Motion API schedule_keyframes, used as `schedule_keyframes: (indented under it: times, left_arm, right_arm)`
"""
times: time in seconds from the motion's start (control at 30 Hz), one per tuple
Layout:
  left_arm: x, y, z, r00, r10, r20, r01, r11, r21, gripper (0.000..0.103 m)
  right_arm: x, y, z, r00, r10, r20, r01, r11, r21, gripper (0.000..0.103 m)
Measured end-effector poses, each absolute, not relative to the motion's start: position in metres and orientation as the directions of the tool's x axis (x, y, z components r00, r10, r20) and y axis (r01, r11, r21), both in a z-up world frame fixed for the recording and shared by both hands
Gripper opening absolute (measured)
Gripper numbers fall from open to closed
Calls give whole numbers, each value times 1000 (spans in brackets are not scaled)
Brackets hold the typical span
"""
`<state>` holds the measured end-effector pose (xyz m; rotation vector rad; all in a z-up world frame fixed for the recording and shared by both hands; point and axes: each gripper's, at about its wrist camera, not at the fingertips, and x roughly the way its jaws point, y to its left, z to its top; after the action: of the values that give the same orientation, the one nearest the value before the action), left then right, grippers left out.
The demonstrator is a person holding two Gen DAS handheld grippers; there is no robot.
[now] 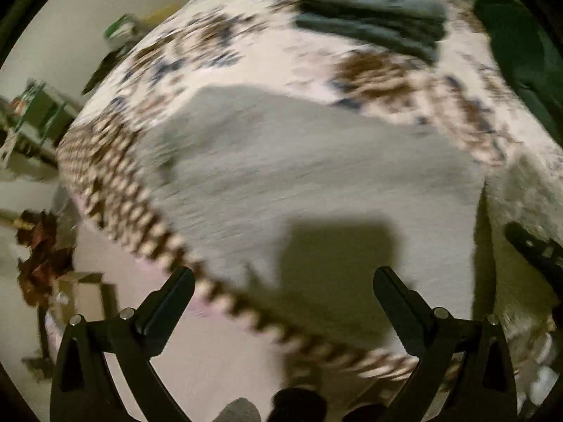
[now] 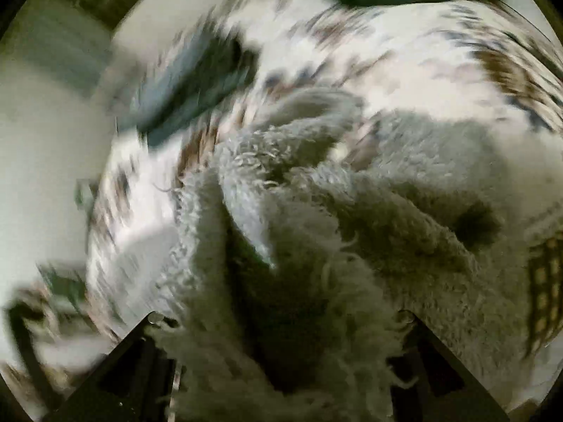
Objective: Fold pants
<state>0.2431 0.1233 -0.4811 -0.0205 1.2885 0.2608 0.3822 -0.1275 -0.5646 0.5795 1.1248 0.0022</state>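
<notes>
Light grey fleece pants [image 1: 281,168] lie flat on a patterned bedspread [image 1: 246,52], blurred by motion. My left gripper [image 1: 283,281] is open and empty above the near edge of the pants, its shadow falling on the fabric. In the right wrist view, a bunched fold of the fuzzy grey pants [image 2: 281,246] fills the space between the fingers of my right gripper [image 2: 281,320], which is shut on the fabric and lifts it off the bed. Its fingertips are buried in the fleece. The right gripper also shows at the right edge of the left wrist view [image 1: 535,249].
A stack of folded blue-grey clothes [image 1: 369,10] lies at the far side of the bed; it also shows in the right wrist view [image 2: 190,81]. A dark green garment [image 1: 520,56] lies at the far right. Floor clutter and a box [image 1: 81,292] sit left of the bed edge.
</notes>
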Motion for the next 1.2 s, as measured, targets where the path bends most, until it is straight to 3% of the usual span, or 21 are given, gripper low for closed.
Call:
schedule_keyframes:
  times: [0.13,0.2,0.23,0.27,0.33,0.47,0.53,0.6,0.8,0.93,1.03,1.1,1.13,1.17,1.2]
  left_arm:
    - [215,174,-487,184,247,-951,-271,943,193,103]
    - [204,187,-487,163,260,-952,-301,932,203,103]
    - [197,193,-487,152,263,-953,-331,922,202,103]
    - [193,197,-486,145,261,-954,-349,916,197,103]
    - [189,201,-482,134,249,-959,-389,904,180,103]
    - [195,181,-462,182,208,-961,-437,893,110,103]
    - [209,155,-451,231,184,-956,-401,913,79,103]
    - [226,125,-445,260,162,-952,-354,933,62,103]
    - [301,39,-455,295,107,-950,-166,984,60,103]
    - [335,16,-492,191,165,-968,-93,984,149,103]
    - [324,22,-511,132,159,-978,-111,983,145,101]
    - [309,27,-529,82,159,-984,-114,982,149,71]
    - [301,27,-537,63,142,-988,-119,984,134,24]
    - [296,29,-542,50,118,-992,-126,986,111,6]
    - [291,30,-545,50,104,-993,-141,985,96,6]
  right_arm:
    - [391,-46,-596,349,209,-914,154,949,276,24]
    - [394,-10,-610,265,141,-954,80,982,168,31]
    - [391,1,-612,239,131,-962,51,988,147,39]
    - [388,11,-610,224,152,-963,19,987,160,53]
    - [385,14,-600,198,287,-937,-27,957,287,70]
    - [372,-24,-566,220,585,-781,-31,804,594,84]
    - [367,-51,-554,251,624,-740,-7,766,643,90]
    - [359,-95,-545,295,625,-722,38,748,663,91]
    - [357,-200,-567,305,511,-804,220,783,582,91]
    - [353,-244,-583,276,445,-852,299,802,516,91]
    - [349,-257,-594,250,442,-861,341,792,506,91]
    - [341,-262,-601,240,447,-862,359,784,507,91]
    - [338,-260,-604,229,447,-865,369,782,502,91]
    - [335,-257,-605,224,447,-866,376,780,500,91]
    - [333,-257,-610,215,452,-866,388,774,501,91]
